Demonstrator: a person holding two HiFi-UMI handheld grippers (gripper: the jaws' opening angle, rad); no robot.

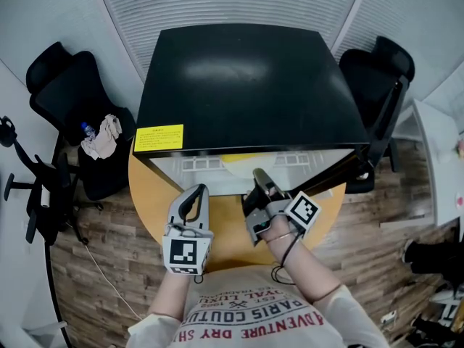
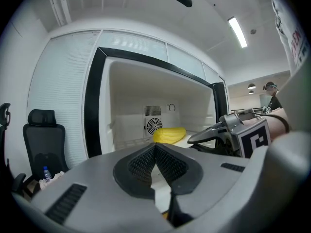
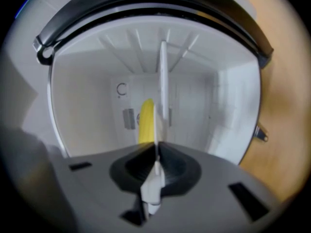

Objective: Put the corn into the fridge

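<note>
Left of the fridge [image 1: 246,85], a black chair [image 1: 72,100] carries a bottle [image 1: 87,130] and a crumpled cloth [image 1: 105,138]. The left gripper [image 1: 196,194] hovers before the fridge's open front above the round wooden table [image 1: 156,194], jaws closed tip to tip on nothing. The corn [image 2: 170,135] lies inside the fridge on its side, long axis running across the fridge's width, in front of the rear fan [image 2: 153,125], which only the left gripper view shows. The head view gives just a yellow sliver of it. The right gripper [image 1: 259,174], at the fridge's mouth, is rolled sideways, jaws together and empty. The door [image 1: 380,133] stands open at the fridge's right.
</note>
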